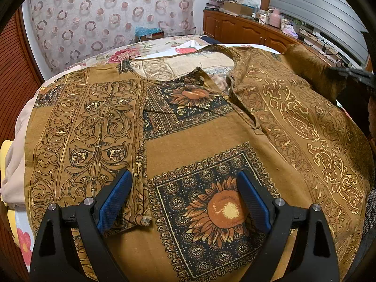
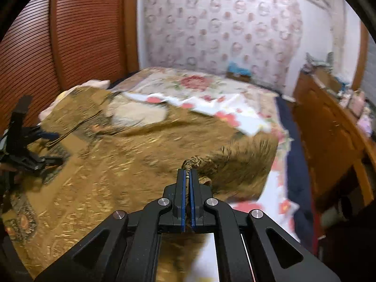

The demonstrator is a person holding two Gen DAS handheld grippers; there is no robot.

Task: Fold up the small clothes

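Observation:
A brown shirt with gold scrollwork and sunflower panels lies spread face up on the bed, neckline at the far side. My left gripper hovers open over its lower middle, its blue pads either side of a sunflower panel, holding nothing. In the right wrist view my right gripper is shut on a bunched edge of the shirt's sleeve, lifted off the bed; the picture is blurred by motion. The left wrist view shows that raised sleeve at the upper right, with the right gripper on it. The left gripper appears at the right wrist view's left edge.
The bed has a floral sheet and a white flowered cloth beyond the shirt. Pale pink fabric lies at the shirt's left. A wooden cabinet with clutter stands to the right, a slatted wooden wardrobe to the left.

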